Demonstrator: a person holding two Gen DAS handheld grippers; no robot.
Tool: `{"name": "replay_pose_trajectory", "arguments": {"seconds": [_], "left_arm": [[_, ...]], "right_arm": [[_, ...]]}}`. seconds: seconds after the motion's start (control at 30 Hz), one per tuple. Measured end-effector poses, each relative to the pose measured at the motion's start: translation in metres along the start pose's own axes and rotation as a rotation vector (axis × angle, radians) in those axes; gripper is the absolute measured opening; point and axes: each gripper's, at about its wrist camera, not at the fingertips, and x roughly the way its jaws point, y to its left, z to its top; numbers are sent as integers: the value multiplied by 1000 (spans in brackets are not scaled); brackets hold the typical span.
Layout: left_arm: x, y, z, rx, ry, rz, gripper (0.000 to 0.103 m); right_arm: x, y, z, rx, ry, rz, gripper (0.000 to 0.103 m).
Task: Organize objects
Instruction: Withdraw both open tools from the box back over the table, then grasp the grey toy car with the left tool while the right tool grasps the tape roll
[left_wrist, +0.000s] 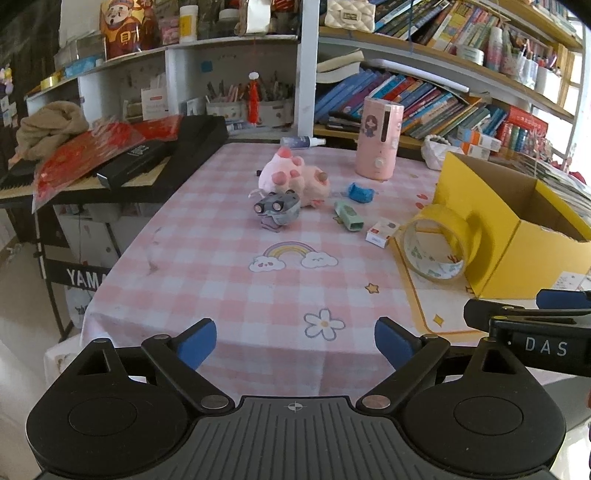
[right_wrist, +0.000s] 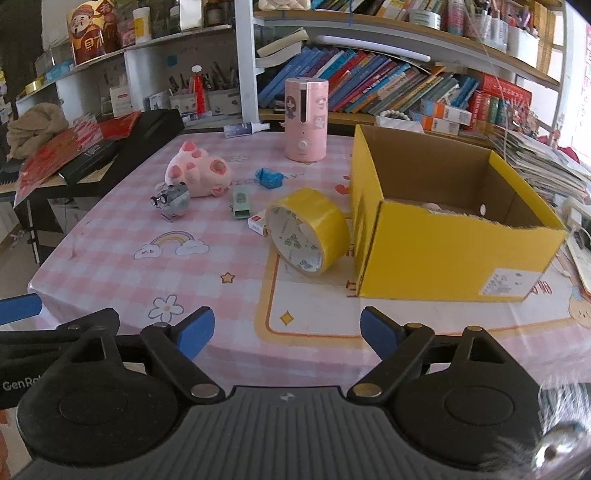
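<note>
On the pink checked tablecloth (left_wrist: 207, 266) (right_wrist: 110, 236) lie a pink plush toy (left_wrist: 291, 177) (right_wrist: 197, 171), a small grey toy robot (left_wrist: 277, 208) (right_wrist: 171, 199), a blue crumpled lump (left_wrist: 360, 192) (right_wrist: 269, 178), a green stapler-like item (left_wrist: 349, 215) (right_wrist: 242, 202), a small white-and-red box (left_wrist: 382, 230) (right_wrist: 258, 223) and a yellow tape roll (left_wrist: 437, 245) (right_wrist: 308, 230). The tape roll leans by an open yellow cardboard box (left_wrist: 491, 221) (right_wrist: 443, 236). My left gripper (left_wrist: 295, 345) hangs open over the table's near edge, nothing between its fingers. My right gripper (right_wrist: 287, 334) is open and empty too, in front of the tape roll and box.
A pink cylindrical humidifier (left_wrist: 378, 138) (right_wrist: 306, 120) and a spray bottle (left_wrist: 301, 141) (right_wrist: 243, 129) stand at the table's far side. A black keyboard (left_wrist: 140, 162) with red packets borders the left edge. Bookshelves (left_wrist: 424, 96) fill the back, with stacked papers (right_wrist: 539, 162) at right.
</note>
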Motion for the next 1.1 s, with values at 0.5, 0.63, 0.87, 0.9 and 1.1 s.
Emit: {"name": "replay_pose_trajectory", "arguments": {"seconds": [0.5,0.63,0.87,0.9,1.1], "left_arm": [[58,-2,40,-27,38,54,95],[70,1,51,-46,39,77,95],[88,1,66,-75,33,103,94],[91,1,68,-78,34,106,94],[108,2,84,-92,21,109,94]], "right_arm": [[67,-1,49,-71,7,46,70],[81,6,63,-174,-36,3,62],[119,23,67,-433,7,-115,59],[123,25,66,-469,0,-127,59],[137,27,71,-562,-62,-142,44]]}}
